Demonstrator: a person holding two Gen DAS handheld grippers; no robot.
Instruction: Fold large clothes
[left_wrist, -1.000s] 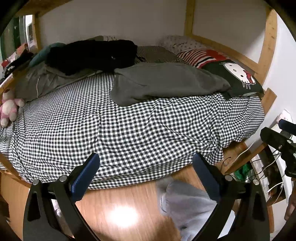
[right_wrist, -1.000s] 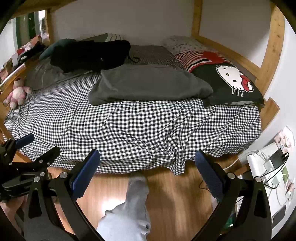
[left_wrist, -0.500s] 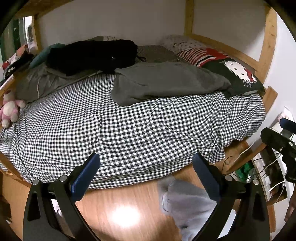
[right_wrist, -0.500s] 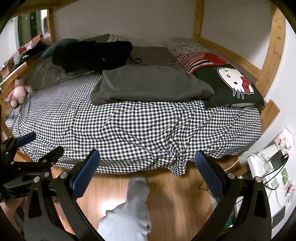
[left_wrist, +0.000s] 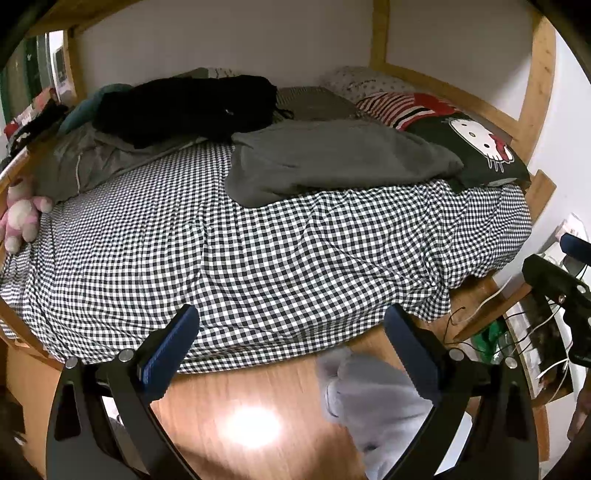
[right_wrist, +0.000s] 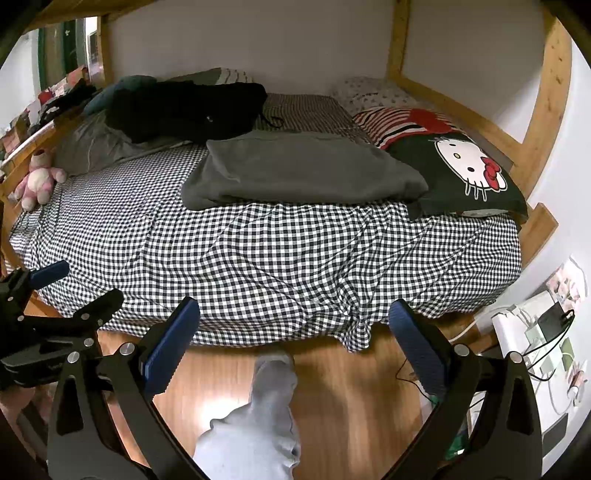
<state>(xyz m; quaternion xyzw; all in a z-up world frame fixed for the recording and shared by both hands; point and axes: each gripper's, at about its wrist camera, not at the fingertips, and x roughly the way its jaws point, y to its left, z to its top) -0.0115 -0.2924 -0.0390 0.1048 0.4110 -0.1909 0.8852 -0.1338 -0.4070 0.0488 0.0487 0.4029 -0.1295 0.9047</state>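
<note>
L wrist view:
- L gripper: jaws spread wide, nothing held; kept off the bed edge, over wood floor.
- Grey garment: task item, judged; laid roughly flat on far-right part of the checked sheet, well apart from both grippers, its right end touching the Kitty pillow. Looks partly folded; exact state can't be told.
- Black clothes: heaped at back-left, prob. parked there to leave the mid bed as work area.
- Pink plush: at left bed edge.
- R gripper: seen at right border, over cables and desk clutter.
- Grey-trousered leg: low centre-right; operator is judged standing at bedside.

R wrist view:
- R gripper: jaws spread wide, empty; pointed at the bed from floor side.
- L gripper: seen at left, also parted.
- Grey garment: beyond the bare sheet, near edge towards camera; a reach across is needed before any pinch.
- Power strip w/ plugs: at right, beside the bed.
</note>
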